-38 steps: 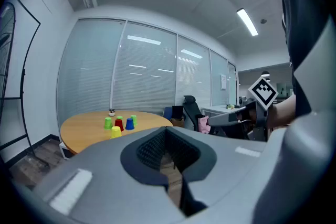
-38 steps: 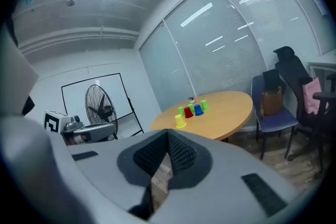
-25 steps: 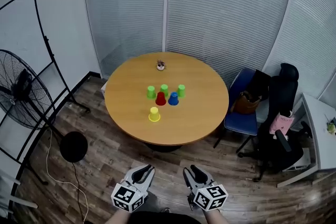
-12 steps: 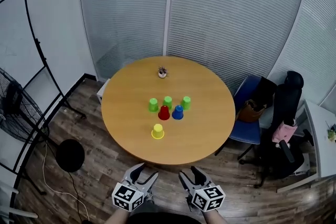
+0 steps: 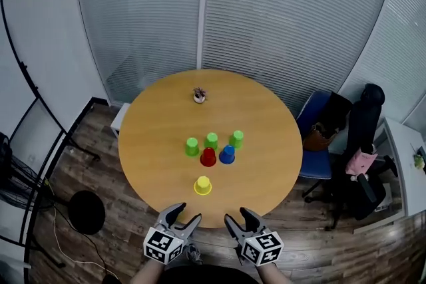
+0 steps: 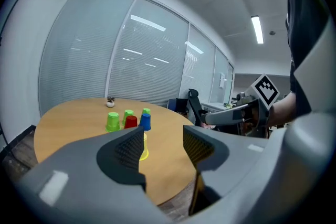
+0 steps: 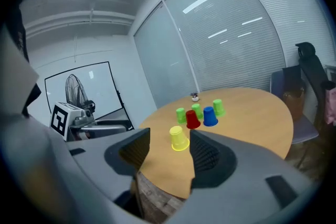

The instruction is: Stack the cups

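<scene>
While both grippers hover off the near edge of the round worktop (image 5: 266, 169), no cup is lifted. The left gripper (image 5: 185, 213) has its jaws apart with nothing between them, and the right gripper (image 5: 238, 215) is just the same, wide and empty.

The red cup (image 5: 208, 157) stands mouth down near the middle. The blue cup (image 5: 227, 155) is tight against its right side, though whether the two touch is hard to call. Three green cups (image 5: 211, 140) line up just behind the red cup. The yellow cup (image 5: 203, 185) stands alone in front of the red cup, on the grippers' side.

Well behind the red cup sits a small potted plant (image 5: 199, 95), too tiny for detail. From the left gripper view, one jaw covers most of the yellow cup, and one green cup only peeks out behind the blue one. The head view's bottom edge cuts off the person's hands.
</scene>
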### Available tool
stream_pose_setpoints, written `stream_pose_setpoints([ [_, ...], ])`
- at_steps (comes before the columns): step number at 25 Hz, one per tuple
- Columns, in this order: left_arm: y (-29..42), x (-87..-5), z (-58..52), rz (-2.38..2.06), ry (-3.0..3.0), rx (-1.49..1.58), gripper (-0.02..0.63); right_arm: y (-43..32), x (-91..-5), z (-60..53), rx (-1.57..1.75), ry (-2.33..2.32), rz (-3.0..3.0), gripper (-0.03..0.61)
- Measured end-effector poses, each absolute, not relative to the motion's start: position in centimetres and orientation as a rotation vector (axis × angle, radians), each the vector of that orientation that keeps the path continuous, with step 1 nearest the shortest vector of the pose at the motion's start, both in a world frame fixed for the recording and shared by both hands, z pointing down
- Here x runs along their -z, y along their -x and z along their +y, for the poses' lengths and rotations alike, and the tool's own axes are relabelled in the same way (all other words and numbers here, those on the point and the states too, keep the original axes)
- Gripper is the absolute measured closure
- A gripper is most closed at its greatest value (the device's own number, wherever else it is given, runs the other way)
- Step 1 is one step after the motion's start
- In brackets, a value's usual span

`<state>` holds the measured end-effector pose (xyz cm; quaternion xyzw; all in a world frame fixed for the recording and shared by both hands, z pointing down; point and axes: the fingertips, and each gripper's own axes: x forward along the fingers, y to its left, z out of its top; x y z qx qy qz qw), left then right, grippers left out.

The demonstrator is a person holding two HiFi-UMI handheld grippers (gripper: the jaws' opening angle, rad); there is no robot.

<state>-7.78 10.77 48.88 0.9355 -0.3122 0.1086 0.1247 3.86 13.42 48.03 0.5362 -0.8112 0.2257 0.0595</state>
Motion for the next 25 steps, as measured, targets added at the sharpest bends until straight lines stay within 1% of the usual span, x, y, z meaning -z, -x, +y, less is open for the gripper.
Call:
stream_pose_setpoints([
  [10,6.8,-50.7,5.2,-0.754,-2.771,-0.365,0.38,-3.1,-50.4,9.2,-0.716,-1.68,-2.38,0.373],
  [13,6.4,-51.9,4.1,-0.745,-2.767,-0.393,0.38,-2.8,-51.3,7.7,-0.711,-1.648,-2.373,0.373],
  [25,3.3,-56.3,0.6,-0.777,-2.725,-0.45,0.336,-3.2,-54.5,2.9,-0.73,-1.452,-2.386,0.373],
])
